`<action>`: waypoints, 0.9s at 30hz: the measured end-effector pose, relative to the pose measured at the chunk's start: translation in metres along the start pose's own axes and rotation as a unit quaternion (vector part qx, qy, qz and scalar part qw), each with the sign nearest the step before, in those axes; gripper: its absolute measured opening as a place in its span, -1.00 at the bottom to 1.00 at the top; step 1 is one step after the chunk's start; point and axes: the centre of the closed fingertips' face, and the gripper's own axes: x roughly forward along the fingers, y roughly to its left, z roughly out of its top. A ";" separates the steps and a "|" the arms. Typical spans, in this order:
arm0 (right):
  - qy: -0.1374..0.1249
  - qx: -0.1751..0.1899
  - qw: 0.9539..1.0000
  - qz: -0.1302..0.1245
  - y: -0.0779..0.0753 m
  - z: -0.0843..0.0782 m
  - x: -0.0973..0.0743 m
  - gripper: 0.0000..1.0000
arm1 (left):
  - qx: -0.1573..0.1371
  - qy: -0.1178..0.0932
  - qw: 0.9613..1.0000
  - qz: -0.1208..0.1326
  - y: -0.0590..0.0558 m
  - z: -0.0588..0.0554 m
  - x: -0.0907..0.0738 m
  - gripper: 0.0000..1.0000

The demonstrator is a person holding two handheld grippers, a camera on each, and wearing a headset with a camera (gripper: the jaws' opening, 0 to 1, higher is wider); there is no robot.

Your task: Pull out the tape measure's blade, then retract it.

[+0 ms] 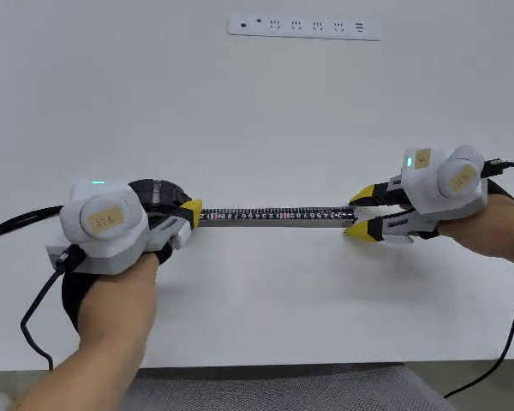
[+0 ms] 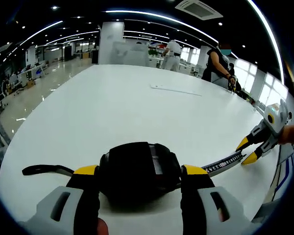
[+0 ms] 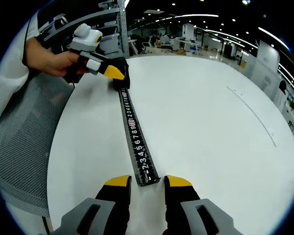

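Observation:
The black tape measure case [image 1: 158, 192] lies on the white table, and my left gripper [image 1: 176, 208] is shut on it, a yellow-tipped finger on each side [image 2: 139, 172]. Its dark blade [image 1: 278, 214] runs out flat to the right, numbers up. The blade's end [image 3: 148, 177] lies between the jaws of my right gripper [image 3: 148, 182], which stand open with a small gap on either side. In the head view the right gripper [image 1: 360, 212] straddles the blade tip from the right. It also appears far right in the left gripper view [image 2: 250, 150].
A black wrist strap [image 1: 21, 220] trails left from the case. A white power strip [image 1: 304, 26] lies at the table's far side. The table's near edge [image 1: 257, 368] runs just behind my arms, with a grey mesh chair [image 1: 274, 390] below it. People stand in the distance [image 2: 218, 61].

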 end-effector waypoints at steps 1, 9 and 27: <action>0.000 -0.002 1.000 0.000 0.000 0.000 0.000 -0.50 | -0.004 0.000 1.000 0.000 0.000 0.000 0.000 0.25; 0.001 -0.017 1.000 0.008 0.000 0.003 0.002 -0.61 | -0.011 -0.001 1.000 0.001 0.001 0.000 0.001 0.26; 0.008 -0.043 0.999 0.011 0.000 0.004 0.003 -0.72 | -0.005 0.005 1.000 0.000 0.001 -0.001 0.001 0.24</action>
